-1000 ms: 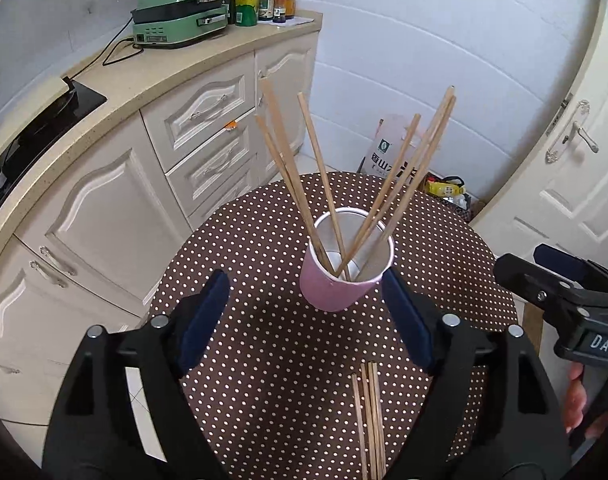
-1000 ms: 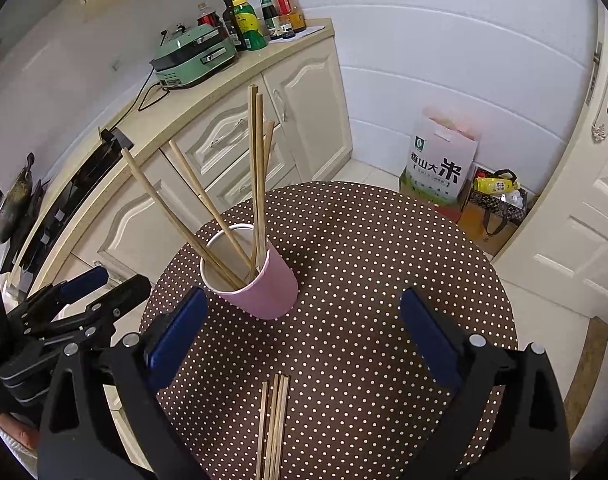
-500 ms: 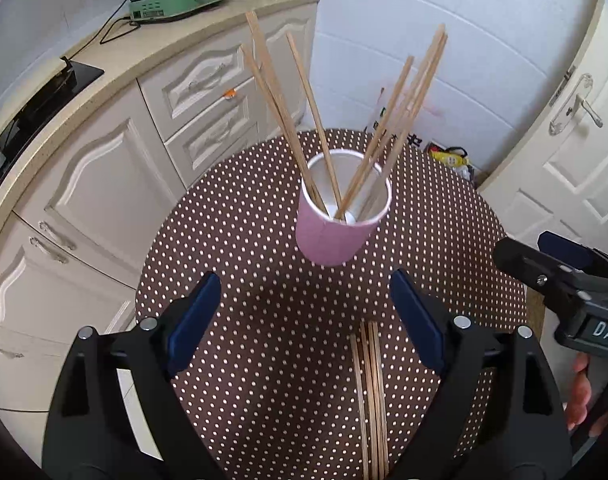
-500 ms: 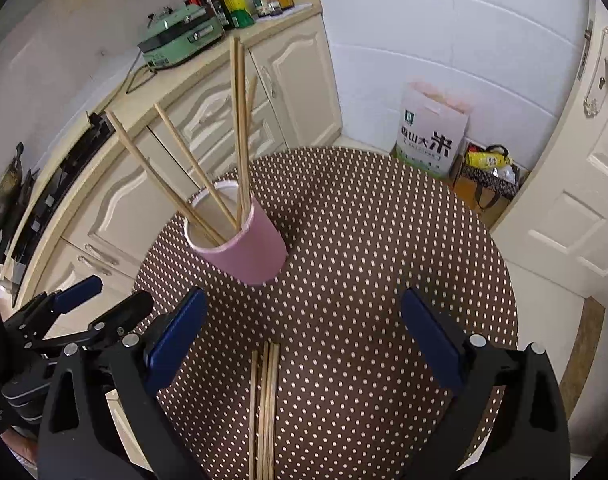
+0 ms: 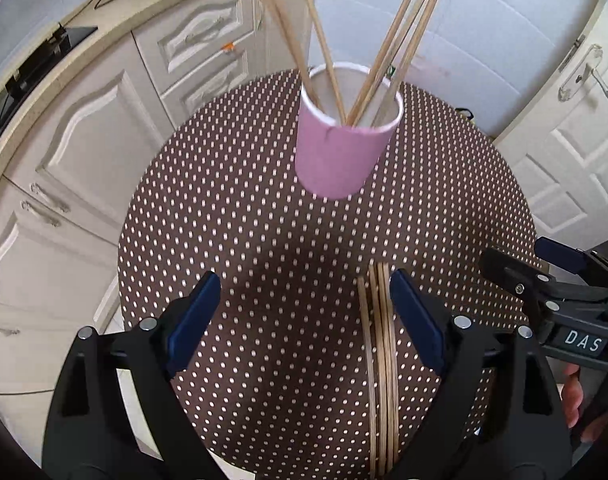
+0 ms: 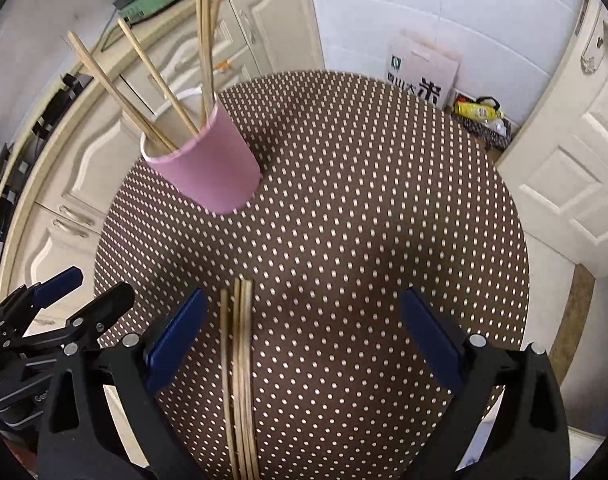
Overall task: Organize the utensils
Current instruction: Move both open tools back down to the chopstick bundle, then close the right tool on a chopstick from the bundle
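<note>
1. Both grippers, left gripper (image 5: 301, 312) and right gripper (image 6: 304, 330), are held wide apart and empty.
2. Loose chopsticks (image 5: 380, 344) lie at lower centre, untouched; one must be pinched next.
3. The pink cup (image 5: 342, 148), upper centre, already holds several.

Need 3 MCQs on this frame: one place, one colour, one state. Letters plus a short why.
1. Where do the loose chopsticks lie?
A. flat on the dotted table, nearer the camera than the cup
B. inside the cup
C. on the counter

2. What colour is the cup outside?
A. green
B. pink
C. white

3. What state is the left gripper in?
A. shut on a chopstick
B. shut on the cup
C. open, holding nothing

Answers:
1. A, the bundle rests on the cloth between the cup and the grippers.
2. B, its outer wall is pink and only the inside is white.
3. C, its blue pads stand wide apart with only table between them.
</note>
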### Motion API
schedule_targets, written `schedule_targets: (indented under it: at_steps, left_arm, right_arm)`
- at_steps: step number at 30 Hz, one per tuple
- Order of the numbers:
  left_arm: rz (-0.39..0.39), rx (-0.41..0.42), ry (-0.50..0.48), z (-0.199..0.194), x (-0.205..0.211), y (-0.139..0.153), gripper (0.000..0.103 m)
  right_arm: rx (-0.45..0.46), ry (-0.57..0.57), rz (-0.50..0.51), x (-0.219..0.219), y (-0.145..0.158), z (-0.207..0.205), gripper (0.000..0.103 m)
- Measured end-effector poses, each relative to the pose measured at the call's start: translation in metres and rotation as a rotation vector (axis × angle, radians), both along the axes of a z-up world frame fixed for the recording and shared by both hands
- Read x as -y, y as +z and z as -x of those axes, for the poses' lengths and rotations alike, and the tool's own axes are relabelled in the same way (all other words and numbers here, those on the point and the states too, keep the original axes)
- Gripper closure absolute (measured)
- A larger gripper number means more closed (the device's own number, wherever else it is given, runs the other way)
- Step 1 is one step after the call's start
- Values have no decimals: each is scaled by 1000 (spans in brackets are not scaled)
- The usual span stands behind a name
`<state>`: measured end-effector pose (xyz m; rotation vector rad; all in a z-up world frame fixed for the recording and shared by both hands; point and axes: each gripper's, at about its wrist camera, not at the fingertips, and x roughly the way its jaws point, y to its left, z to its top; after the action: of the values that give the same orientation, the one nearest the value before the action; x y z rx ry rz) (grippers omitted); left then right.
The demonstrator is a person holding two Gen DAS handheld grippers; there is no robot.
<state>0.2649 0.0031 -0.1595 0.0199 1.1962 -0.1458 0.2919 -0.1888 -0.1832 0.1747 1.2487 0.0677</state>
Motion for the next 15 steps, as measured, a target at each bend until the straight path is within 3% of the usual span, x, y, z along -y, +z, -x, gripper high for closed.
schedule_targets:
  at_steps: [15]
  left_arm:
    - [-52, -118, -2, 13, -6, -44, 18]
  right_arm:
    - [-132, 34, 51, -12, -54, 16, 9]
